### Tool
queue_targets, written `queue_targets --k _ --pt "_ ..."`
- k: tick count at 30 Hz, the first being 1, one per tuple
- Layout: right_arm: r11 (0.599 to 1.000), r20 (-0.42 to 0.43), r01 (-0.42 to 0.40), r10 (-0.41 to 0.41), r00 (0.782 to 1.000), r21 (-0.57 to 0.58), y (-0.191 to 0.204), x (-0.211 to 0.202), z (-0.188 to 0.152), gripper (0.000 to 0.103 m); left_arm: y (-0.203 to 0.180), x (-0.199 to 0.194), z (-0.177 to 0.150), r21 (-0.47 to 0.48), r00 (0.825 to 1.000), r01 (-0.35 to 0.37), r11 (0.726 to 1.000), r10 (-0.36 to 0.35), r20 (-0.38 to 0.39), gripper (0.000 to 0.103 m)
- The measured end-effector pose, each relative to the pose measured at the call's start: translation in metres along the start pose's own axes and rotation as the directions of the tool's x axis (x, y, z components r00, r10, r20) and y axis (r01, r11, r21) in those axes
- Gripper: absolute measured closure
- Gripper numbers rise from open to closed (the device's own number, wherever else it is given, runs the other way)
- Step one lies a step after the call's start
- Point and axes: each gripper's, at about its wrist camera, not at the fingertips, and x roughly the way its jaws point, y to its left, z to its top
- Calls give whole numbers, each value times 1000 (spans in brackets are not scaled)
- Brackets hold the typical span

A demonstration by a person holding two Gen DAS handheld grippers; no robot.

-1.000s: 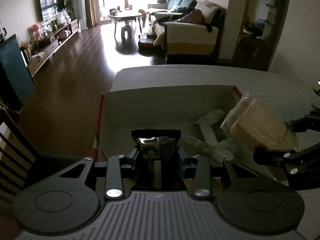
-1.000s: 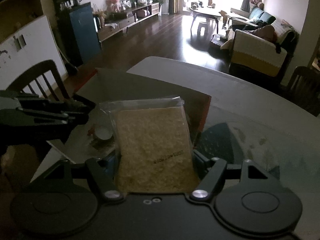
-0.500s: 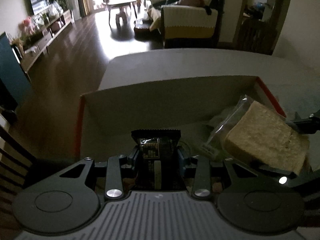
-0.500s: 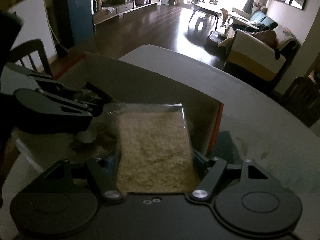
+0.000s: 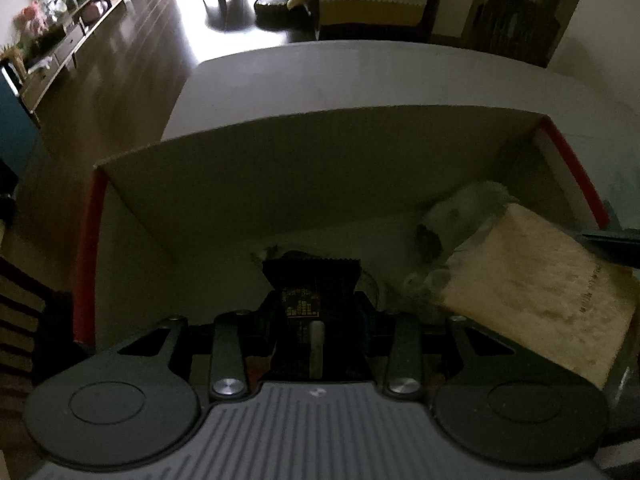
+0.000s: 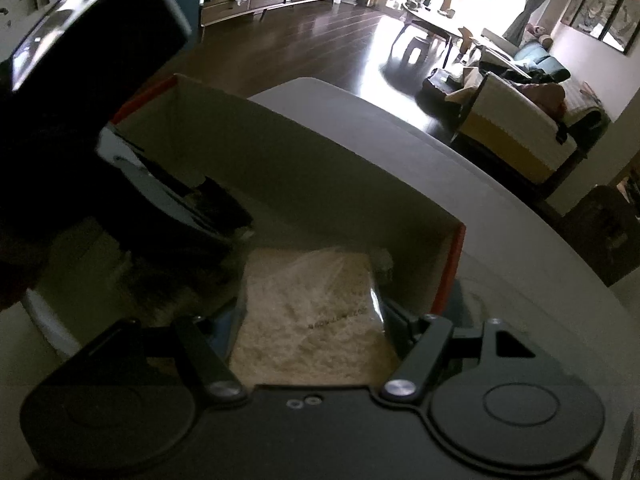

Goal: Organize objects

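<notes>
Both grippers reach down inside an open cardboard box with red outer edges, which sits on a pale table. The left gripper is clamped on a small dark snack packet, its crimped top edge sticking out past the fingertips, low over the box floor near the middle. The right gripper is closed on a slice of bread in a clear plastic bag, held in the right part of the box just beside the right wall. In the left wrist view the bagged bread lies right of the packet, with pale crumpled wrappers beyond it toward the far right corner.
</notes>
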Motion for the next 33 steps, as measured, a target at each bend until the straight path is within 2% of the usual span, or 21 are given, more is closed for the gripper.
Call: queue_targets --k 2,7,9,22,33 --pt "1000 0 -5 5 1000 1 -2 0 1 30 1 0 -1 -12 1000 -6 1000 6 2 61" --pt "1000 24 -12 11 1000 20 -7 -8 1 26 2 -7 -6 -37 999 -5 999 6 34 40" --pt "999 32 -26 25 999 29 -9 -13 0 24 4 -13 -9 -52 998 5 999 -2 56 36" --pt "990 112 -91 79 991 104 -30 -55 -13 22 10 -71 -31 -100 984 50 994 -32 175 35" --pt "978 210 -159 129 969 133 -40 -102 -34 21 -2 -132 -62 -86 956 81 993 -53 289 31"
